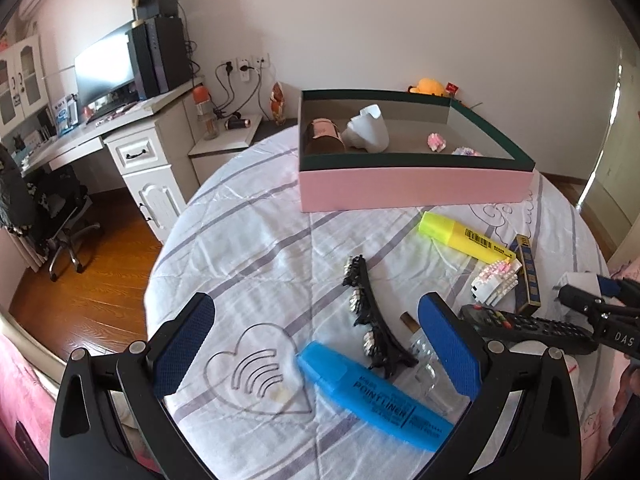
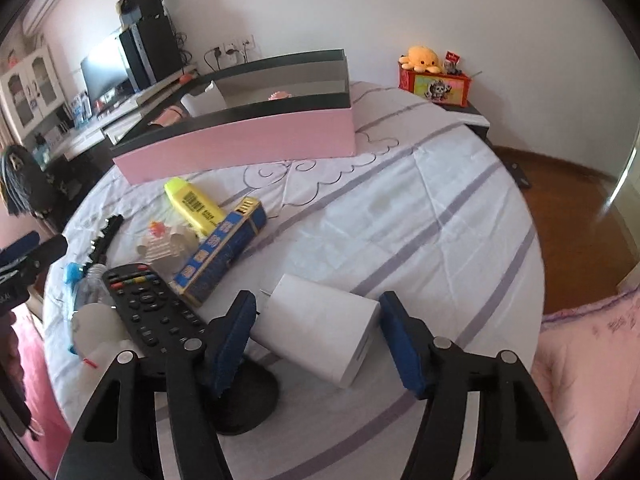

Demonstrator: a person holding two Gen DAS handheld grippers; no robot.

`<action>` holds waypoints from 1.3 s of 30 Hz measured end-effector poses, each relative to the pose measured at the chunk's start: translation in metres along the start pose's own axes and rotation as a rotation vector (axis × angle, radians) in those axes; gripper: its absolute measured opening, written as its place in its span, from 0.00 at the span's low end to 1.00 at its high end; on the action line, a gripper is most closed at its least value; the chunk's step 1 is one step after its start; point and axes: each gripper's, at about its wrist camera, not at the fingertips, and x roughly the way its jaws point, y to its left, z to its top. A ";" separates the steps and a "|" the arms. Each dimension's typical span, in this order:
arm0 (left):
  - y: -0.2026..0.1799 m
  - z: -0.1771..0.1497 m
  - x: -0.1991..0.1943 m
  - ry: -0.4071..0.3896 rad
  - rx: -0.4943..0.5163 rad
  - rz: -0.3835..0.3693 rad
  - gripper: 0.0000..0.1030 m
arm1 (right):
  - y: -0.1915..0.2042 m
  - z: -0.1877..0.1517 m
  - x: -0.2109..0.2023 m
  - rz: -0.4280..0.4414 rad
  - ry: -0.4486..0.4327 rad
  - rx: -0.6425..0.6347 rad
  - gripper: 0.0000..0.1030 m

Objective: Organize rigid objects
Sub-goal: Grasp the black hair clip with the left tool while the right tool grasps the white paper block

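My left gripper [image 1: 318, 304] hangs open over the bed, above a blue highlighter [image 1: 372, 396] and a black jewelled hair clip [image 1: 372, 312]; its pads hold nothing. A small clear bottle [image 1: 428, 360] lies by its right finger. My right gripper [image 2: 316, 300] has a white charger block [image 2: 320, 336] between its blue pads, which touch the block's two ends as it lies on the sheet. Seen from the left wrist, that gripper [image 1: 576, 300] is at the far right. A pink box [image 1: 412, 188] with a dark rim holds several items.
Between the grippers lie a black remote [image 2: 156, 308], a blue carton [image 2: 224, 248], a white brick toy [image 2: 168, 248] and a yellow highlighter [image 2: 196, 204]. A black round base [image 2: 244, 400] sits under my right gripper's left finger. The bed edge drops to wooden floor [image 1: 92, 280]; a desk stands left.
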 end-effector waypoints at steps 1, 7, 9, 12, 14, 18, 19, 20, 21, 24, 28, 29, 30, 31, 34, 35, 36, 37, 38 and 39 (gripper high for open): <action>-0.001 0.000 0.003 0.006 0.003 -0.001 1.00 | -0.001 0.002 0.001 0.000 -0.002 -0.005 0.63; -0.003 0.002 0.030 0.050 0.013 0.011 0.99 | -0.006 0.016 0.009 -0.022 -0.015 -0.031 0.63; -0.004 0.002 0.038 0.067 0.023 0.020 0.91 | -0.007 0.021 0.012 -0.024 -0.014 -0.038 0.63; -0.003 0.004 0.049 0.106 0.036 0.020 0.71 | -0.007 0.025 0.015 -0.023 -0.014 -0.044 0.63; -0.004 0.005 0.053 0.111 0.046 0.001 0.58 | -0.007 0.028 0.018 -0.022 -0.012 -0.049 0.63; -0.012 0.009 0.059 0.107 0.087 -0.032 0.26 | -0.009 0.032 0.022 -0.014 -0.012 -0.052 0.63; -0.014 0.011 0.059 0.105 0.093 -0.036 0.23 | -0.009 0.033 0.022 -0.015 -0.012 -0.053 0.63; -0.015 0.011 0.059 0.101 0.100 -0.034 0.21 | -0.009 0.034 0.023 -0.015 -0.012 -0.056 0.63; -0.017 0.012 0.058 0.096 0.106 -0.040 0.19 | -0.009 0.035 0.023 -0.014 -0.014 -0.057 0.63; -0.019 0.014 0.053 0.076 0.117 -0.038 0.19 | -0.010 0.036 0.023 -0.014 -0.017 -0.058 0.63; -0.018 0.019 0.046 0.051 0.112 -0.055 0.19 | -0.010 0.038 0.024 -0.010 -0.015 -0.056 0.63; -0.017 0.021 0.044 0.045 0.112 -0.053 0.19 | -0.010 0.039 0.023 -0.013 -0.016 -0.058 0.63; -0.017 0.022 0.043 0.042 0.111 -0.056 0.19 | -0.010 0.039 0.023 -0.015 -0.018 -0.059 0.63; -0.016 0.023 0.040 0.033 0.104 -0.061 0.19 | -0.009 0.039 0.023 -0.014 -0.018 -0.061 0.63; -0.016 0.027 0.033 0.013 0.104 -0.070 0.18 | -0.008 0.042 0.020 -0.013 -0.027 -0.064 0.63; -0.017 0.028 0.030 0.008 0.106 -0.073 0.18 | -0.007 0.042 0.019 -0.012 -0.031 -0.066 0.63; -0.017 0.030 0.027 -0.002 0.104 -0.078 0.18 | -0.006 0.043 0.017 -0.009 -0.034 -0.067 0.63; -0.017 0.032 0.024 -0.009 0.103 -0.084 0.18 | -0.006 0.044 0.016 -0.004 -0.038 -0.068 0.63; -0.017 0.034 0.021 -0.018 0.103 -0.088 0.18 | -0.005 0.046 0.014 -0.003 -0.043 -0.070 0.63; -0.018 0.037 0.019 -0.028 0.105 -0.091 0.18 | -0.004 0.048 0.013 -0.003 -0.047 -0.074 0.63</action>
